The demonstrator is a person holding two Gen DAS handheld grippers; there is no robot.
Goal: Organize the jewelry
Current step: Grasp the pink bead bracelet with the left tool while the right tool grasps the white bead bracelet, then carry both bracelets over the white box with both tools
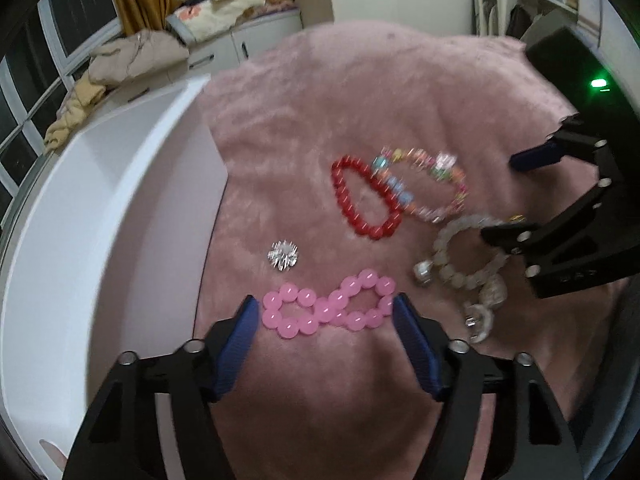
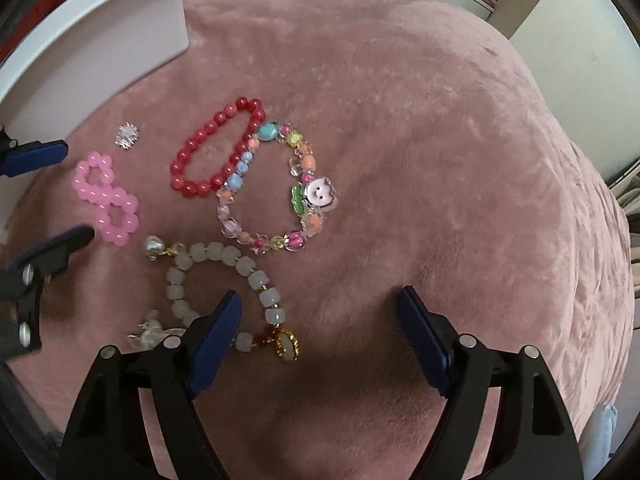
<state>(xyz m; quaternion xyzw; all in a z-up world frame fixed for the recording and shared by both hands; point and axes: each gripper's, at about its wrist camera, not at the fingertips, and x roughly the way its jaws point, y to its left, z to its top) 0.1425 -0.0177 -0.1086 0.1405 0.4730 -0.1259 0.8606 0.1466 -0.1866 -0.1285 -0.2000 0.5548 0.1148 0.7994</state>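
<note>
Jewelry lies on a pink plush cloth [image 1: 360, 92]. A pink bead bracelet [image 1: 328, 309], twisted into a figure eight, lies between the open fingers of my left gripper [image 1: 325, 314]; it also shows in the right wrist view [image 2: 107, 199]. A red bead bracelet [image 1: 365, 196] [image 2: 216, 148] touches a multicoloured charm bracelet [image 1: 430, 184] [image 2: 276, 184]. A white bead bracelet [image 1: 466, 256] [image 2: 228, 284] lies by my open right gripper [image 2: 320, 300], whose left finger sits over it. A small silver flower piece [image 1: 283, 255] [image 2: 127, 135] lies apart.
A white box [image 1: 100, 208] [image 2: 92, 36] stands at the cloth's left edge. Silver charms [image 1: 480, 316] lie near the white bracelet. Cabinets with piled clothes [image 1: 140, 56] stand behind. The cloth's right half [image 2: 480, 200] holds no jewelry.
</note>
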